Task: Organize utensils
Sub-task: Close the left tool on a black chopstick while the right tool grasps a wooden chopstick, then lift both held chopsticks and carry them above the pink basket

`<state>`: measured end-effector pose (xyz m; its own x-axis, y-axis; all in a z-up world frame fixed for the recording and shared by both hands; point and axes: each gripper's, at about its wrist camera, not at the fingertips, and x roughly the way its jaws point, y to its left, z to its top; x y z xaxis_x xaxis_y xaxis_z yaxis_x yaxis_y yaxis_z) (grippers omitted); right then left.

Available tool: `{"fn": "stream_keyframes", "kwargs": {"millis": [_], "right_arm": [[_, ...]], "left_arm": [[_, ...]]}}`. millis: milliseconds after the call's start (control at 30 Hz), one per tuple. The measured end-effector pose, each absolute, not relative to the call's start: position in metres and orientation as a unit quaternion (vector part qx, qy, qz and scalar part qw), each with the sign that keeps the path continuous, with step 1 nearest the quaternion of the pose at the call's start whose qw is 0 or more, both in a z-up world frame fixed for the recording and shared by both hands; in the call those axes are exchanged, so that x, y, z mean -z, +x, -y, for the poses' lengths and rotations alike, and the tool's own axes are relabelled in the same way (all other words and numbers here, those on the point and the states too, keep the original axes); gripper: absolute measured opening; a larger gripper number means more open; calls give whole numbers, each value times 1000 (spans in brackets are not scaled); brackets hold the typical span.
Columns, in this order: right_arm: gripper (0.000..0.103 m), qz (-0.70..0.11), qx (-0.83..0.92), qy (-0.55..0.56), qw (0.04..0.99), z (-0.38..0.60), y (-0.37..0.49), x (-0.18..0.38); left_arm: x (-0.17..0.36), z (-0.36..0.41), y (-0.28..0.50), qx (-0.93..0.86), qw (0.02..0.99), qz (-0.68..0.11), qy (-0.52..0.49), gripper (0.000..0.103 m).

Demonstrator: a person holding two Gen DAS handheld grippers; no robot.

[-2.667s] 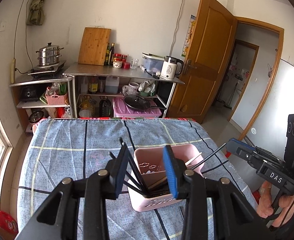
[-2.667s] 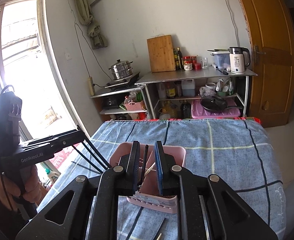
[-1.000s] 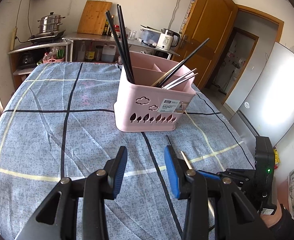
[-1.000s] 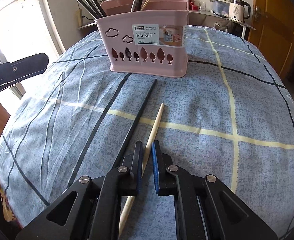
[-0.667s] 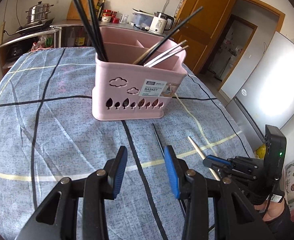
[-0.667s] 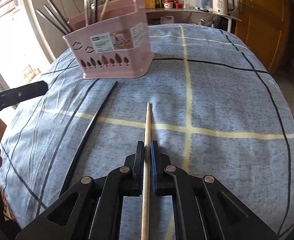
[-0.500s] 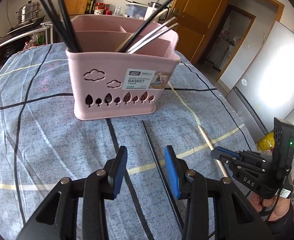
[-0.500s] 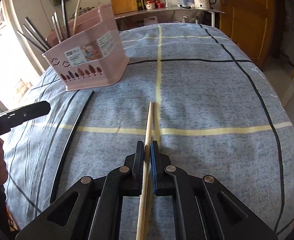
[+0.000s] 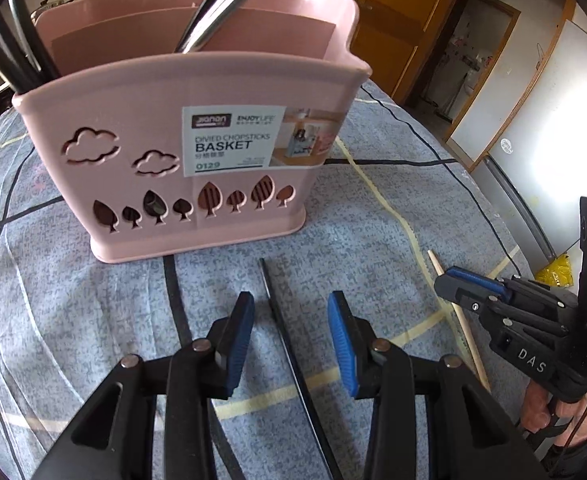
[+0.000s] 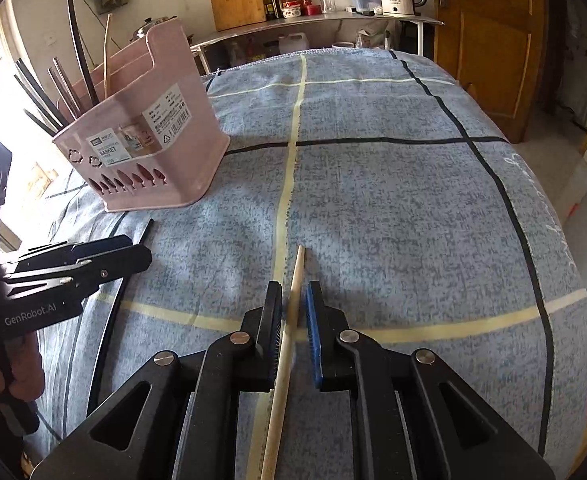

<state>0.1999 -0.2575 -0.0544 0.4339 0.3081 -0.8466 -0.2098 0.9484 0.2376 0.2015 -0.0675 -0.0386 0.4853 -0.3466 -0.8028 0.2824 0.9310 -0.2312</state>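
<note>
A pink chopsticks basket (image 9: 189, 160) stands on the blue checked cloth, with black and metal chopsticks leaning in it; it also shows in the right wrist view (image 10: 145, 148). My left gripper (image 9: 291, 344) is open, low over a black chopstick (image 9: 289, 344) that lies on the cloth between its blue pads. My right gripper (image 10: 293, 340) straddles a wooden chopstick (image 10: 287, 344) lying on the cloth; the pads stand narrowly apart beside it. The wooden chopstick (image 9: 459, 316) and the right gripper (image 9: 469, 284) also show in the left wrist view.
The cloth-covered table (image 10: 393, 184) drops off at its right edge. A steel shelf (image 10: 325, 20) with a kettle, cutting board and bottles stands behind. A wooden door (image 10: 489, 40) is at the far right.
My left gripper has moved closer to the basket and down over the black chopstick. My right gripper has turned right and slid along the wooden chopstick, its pads slightly wider.
</note>
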Motion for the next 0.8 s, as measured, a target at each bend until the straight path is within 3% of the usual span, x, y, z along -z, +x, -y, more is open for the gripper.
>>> {"fn": "stream_keyframes", "kwargs": {"millis": [167,300,433,800], "right_arm": [[12,-513,-153,37,844,252,212,56],[11,-515,-150,26,843,248,215,55],[6,-515,-148,22,844,247,214,55],[5,-489,-177,49,853,251,205,31]], "left_arm": [[40,78,203,169,869,-465,-6,39],[41,92,205,147,874,-463,28,28],[42,96,214,138,872,-469,30,8],[8,77,198,166,876,-453,0,6]]}}
